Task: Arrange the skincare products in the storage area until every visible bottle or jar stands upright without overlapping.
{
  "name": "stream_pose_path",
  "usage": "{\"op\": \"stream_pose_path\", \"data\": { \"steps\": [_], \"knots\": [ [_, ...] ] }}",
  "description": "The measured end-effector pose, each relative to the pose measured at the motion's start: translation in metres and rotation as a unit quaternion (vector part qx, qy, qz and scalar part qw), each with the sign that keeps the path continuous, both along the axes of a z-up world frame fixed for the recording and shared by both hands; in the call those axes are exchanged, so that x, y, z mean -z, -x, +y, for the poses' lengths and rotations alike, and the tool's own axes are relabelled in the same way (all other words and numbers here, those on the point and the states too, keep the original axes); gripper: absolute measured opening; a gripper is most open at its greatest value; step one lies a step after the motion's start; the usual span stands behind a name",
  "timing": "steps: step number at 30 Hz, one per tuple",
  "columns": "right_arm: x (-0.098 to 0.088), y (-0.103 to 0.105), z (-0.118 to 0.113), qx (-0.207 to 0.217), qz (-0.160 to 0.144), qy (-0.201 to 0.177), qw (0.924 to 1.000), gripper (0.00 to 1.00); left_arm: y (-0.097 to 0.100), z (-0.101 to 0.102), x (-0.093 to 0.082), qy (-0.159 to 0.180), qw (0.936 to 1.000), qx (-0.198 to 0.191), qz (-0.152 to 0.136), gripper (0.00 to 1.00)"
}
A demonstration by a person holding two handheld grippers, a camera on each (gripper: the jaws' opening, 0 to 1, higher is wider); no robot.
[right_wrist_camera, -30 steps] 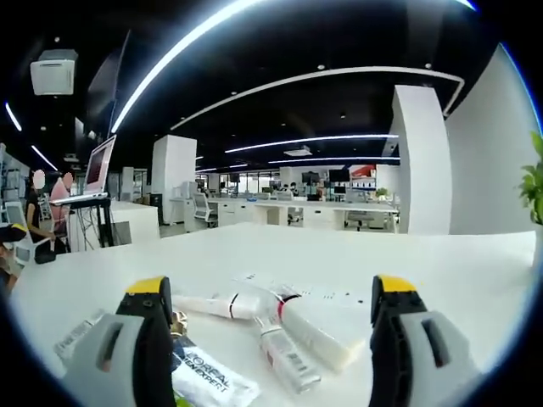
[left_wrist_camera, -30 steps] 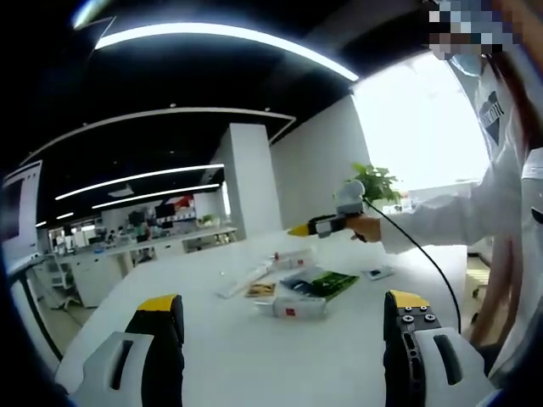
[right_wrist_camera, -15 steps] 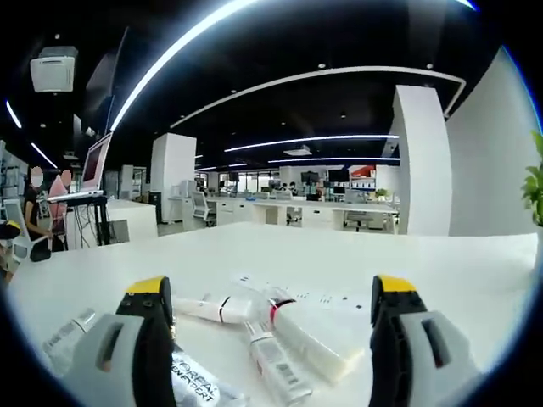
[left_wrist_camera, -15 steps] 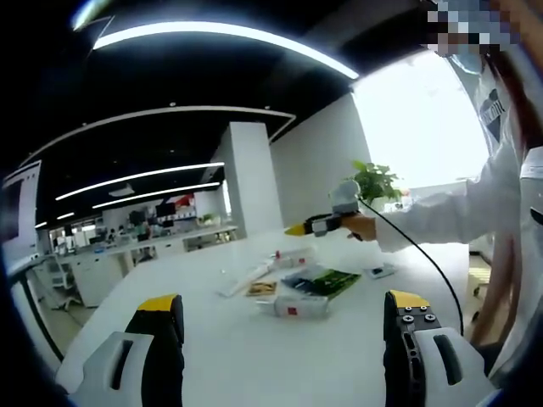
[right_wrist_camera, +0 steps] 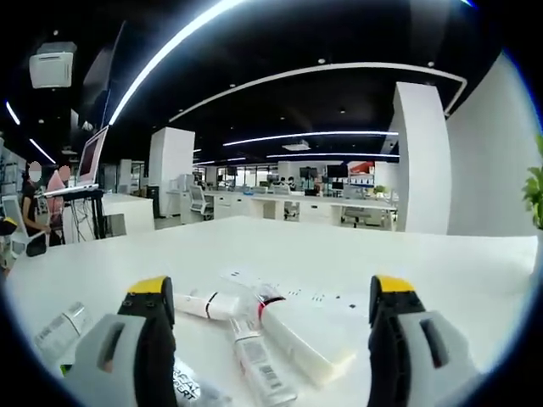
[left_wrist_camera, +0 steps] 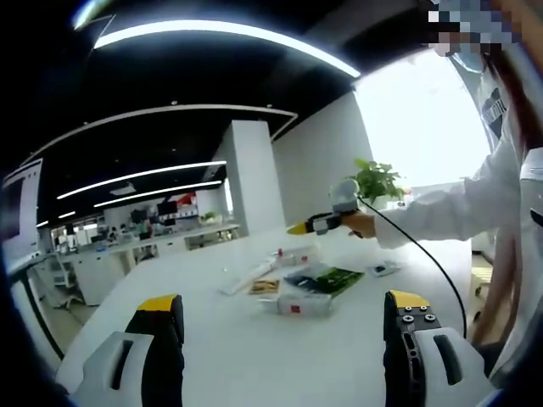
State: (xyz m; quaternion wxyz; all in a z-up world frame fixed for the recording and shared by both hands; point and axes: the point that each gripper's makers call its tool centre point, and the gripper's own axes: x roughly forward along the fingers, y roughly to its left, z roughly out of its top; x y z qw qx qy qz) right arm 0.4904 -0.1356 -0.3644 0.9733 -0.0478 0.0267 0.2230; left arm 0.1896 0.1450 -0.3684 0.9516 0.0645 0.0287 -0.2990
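Skincare products lie flat in a loose cluster on the white table [left_wrist_camera: 221,348]. In the left gripper view I see a white box [left_wrist_camera: 299,303], a green pack [left_wrist_camera: 324,278] and a long white tube [left_wrist_camera: 244,278]. My left gripper [left_wrist_camera: 283,302] is open and empty, well short of them. A hand holds my right gripper [left_wrist_camera: 316,225] above the cluster. In the right gripper view, my right gripper [right_wrist_camera: 270,286] is open over a white tube with a red band [right_wrist_camera: 206,303], a lying bottle [right_wrist_camera: 253,363], a white box [right_wrist_camera: 307,337] and a clear bottle [right_wrist_camera: 53,332].
A person in a white sleeve [left_wrist_camera: 458,214] stands at the right, with a black cable [left_wrist_camera: 428,259] trailing from the right gripper. A potted plant [left_wrist_camera: 376,181] sits behind. A white power strip [right_wrist_camera: 293,294] lies past the products. A monitor on a stand [right_wrist_camera: 88,159] is at the far left.
The right gripper's camera has moved slightly closer to the cluster, so the products sit lower and further left in its view. Both grippers stay open. No product has moved.
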Motion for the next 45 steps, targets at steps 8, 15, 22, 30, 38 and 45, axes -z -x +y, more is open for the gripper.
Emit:
{"op": "stream_pose_path", "data": {
  "steps": [8,15,22,30,38,45],
  "knots": [
    [0.002,-0.009,-0.003,0.002,0.005,0.01,0.9999,0.95,-0.001,0.003,0.001,0.0,1.0,-0.005,0.001,1.0],
    [0.007,-0.017,-0.006,0.001,0.015,0.032,0.9994,0.92,-0.001,0.005,0.004,0.001,1.0,-0.007,0.003,1.0],
    [0.011,-0.023,-0.006,-0.01,0.032,0.059,0.9977,0.83,-0.002,0.007,0.005,0.003,0.9999,-0.009,0.004,1.0],
    [0.011,-0.026,0.0,-0.028,0.041,0.066,0.9966,0.78,-0.002,0.009,0.007,0.002,0.9999,-0.01,0.006,1.0],
    [0.012,-0.027,0.007,-0.058,0.054,0.076,0.994,0.76,-0.003,0.009,0.007,0.003,0.9999,-0.01,0.006,1.0],
    [0.012,-0.032,0.007,-0.065,0.061,0.08,0.9928,0.78,-0.005,0.009,0.008,0.002,0.9999,-0.01,0.009,1.0]
  ]
}}
